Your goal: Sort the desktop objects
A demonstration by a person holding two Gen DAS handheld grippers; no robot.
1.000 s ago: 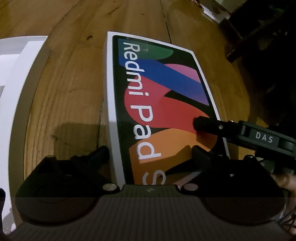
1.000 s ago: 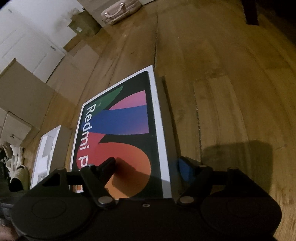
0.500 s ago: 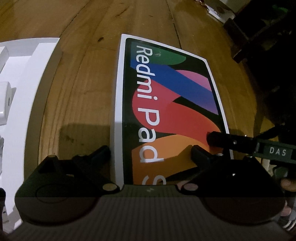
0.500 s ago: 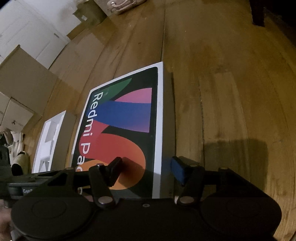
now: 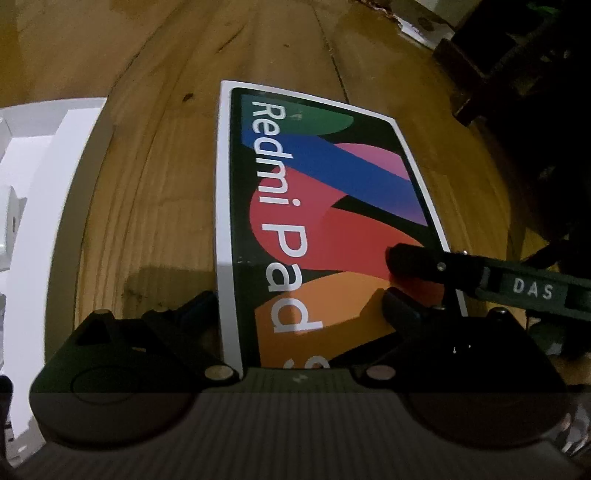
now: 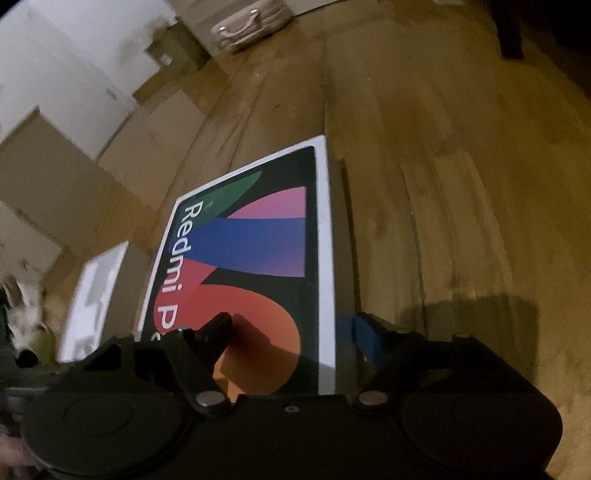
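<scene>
A flat Redmi Pad box (image 5: 325,221) with a colourful printed lid lies on the wooden floor; it also shows in the right wrist view (image 6: 255,266). My left gripper (image 5: 299,306) straddles the box's near left corner, one finger outside the left edge, one over the lid. My right gripper (image 6: 291,328) straddles the near right edge, left finger over the lid, right finger beside the box. Both stand wide; whether either presses the box is unclear. The right gripper's finger (image 5: 417,258) reaches over the lid in the left view.
A white open tray (image 5: 55,206) with white parts lies left of the box, also in the right wrist view (image 6: 96,295). Flat cardboard sheets (image 6: 62,192) and a pale bag (image 6: 251,26) lie further off. Dark furniture (image 5: 517,59) stands at the far right.
Both views shift slightly around the box. The right gripper's finger moved back up over the lid in the left view. The box stays on the floor.
</scene>
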